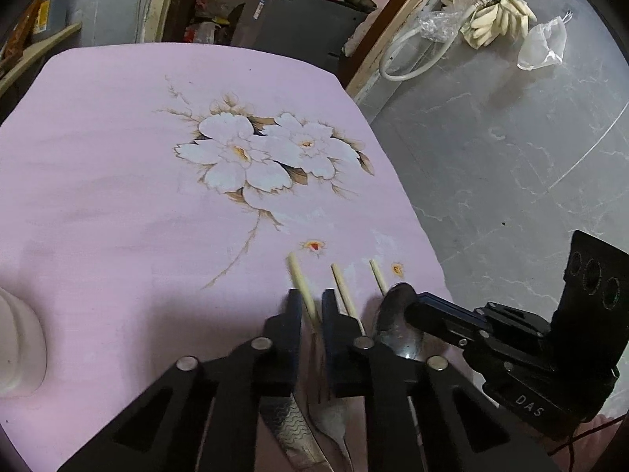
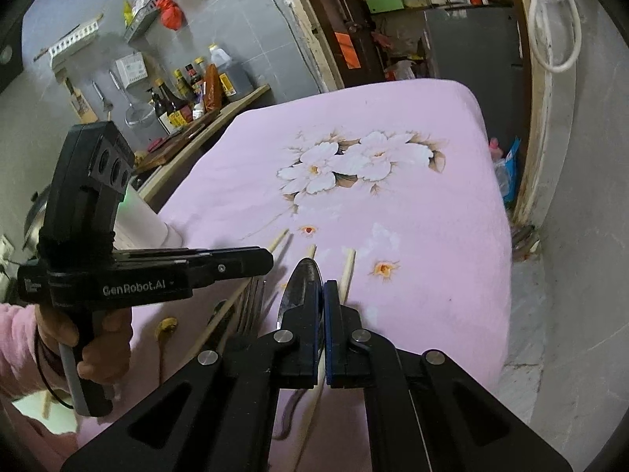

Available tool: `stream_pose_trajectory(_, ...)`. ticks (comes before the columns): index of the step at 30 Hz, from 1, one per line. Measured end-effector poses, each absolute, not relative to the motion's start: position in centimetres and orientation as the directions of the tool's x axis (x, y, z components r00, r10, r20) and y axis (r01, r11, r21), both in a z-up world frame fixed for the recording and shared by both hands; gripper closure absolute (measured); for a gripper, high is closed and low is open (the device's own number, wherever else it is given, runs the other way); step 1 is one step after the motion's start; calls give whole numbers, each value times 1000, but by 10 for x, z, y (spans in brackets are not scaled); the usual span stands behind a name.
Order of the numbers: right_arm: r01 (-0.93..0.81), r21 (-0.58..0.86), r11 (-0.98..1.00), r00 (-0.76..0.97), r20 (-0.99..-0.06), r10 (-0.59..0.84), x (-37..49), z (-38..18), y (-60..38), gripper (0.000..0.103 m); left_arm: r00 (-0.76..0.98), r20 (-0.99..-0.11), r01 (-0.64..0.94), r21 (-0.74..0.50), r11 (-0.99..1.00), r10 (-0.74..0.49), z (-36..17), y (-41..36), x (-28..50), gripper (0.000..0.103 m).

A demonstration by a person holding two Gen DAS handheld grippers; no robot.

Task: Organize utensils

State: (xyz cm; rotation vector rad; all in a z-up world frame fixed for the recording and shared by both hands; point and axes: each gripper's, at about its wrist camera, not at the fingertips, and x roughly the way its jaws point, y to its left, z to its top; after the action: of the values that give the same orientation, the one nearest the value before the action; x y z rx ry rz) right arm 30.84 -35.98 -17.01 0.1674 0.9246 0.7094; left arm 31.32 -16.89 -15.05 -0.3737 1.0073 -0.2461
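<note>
Right gripper point(image 2: 321, 306) pinches the spoon point(image 2: 300, 287) at lower centre, left gripper point(image 1: 312, 314) jaws narrowly straddle a chopstick point(image 1: 302, 289) without evident contact, so crowded tools risk knocking neighbouring chopsticks off the tablecloth point(image 1: 118, 157).

The left gripper point(image 1: 312, 310) hangs low over the pink flower-printed tablecloth point(image 1: 118, 181), its black fingers slightly parted around a pale wooden chopstick point(image 1: 300, 289). Just to its right, the right gripper point(image 2: 321, 299) pinches a shiny metal spoon point(image 2: 300, 287) between nearly closed fingers.
</note>
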Motion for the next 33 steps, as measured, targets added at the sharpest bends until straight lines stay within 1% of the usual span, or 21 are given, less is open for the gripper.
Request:
stream_pose_trajectory(7,-510,472,719,312,-677,667,318,-184,-351,97,508,-782,28,-404,914,-361,-149,-166,312,96)
stream_pose_trajectory(9,-521,476,709,291,-682,671,321,-186,-347,92,502,-784,24,-411,911,-366,-149,-162,311,96)
stream_pose_trajectory(12,-531,484,695,264,-685,679,324,-190,-343,86,491,-787,26,-416,909,-374,-149,-160,312,96)
stream_pose_trajectory(22,-576,479,662,233,-680,695,332,-185,-335,86,443,-787,36,-464,885,-430,-152,-151,319,93)
stream_pose_trajectory(28,-619,451,643,215,-690,691,329,-183,-326,87,431,-784,32,-481,876,-447,-156,-149,321,92)
stream_pose_trajectory(29,-621,450,642,214,-691,691,329,-183,-326,92,429,-785,31,-482,875,-448,-156,-149,321,92)
stream_pose_trajectory(30,-619,443,648,217,-697,684,328,-183,-325,99,426,-785,31,-484,874,-450,-157,-148,322,92)
stream_pose_trajectory(33,-609,436,663,239,-696,677,326,-181,-329,101,415,-786,29,-491,871,-457,-159,-148,324,92)
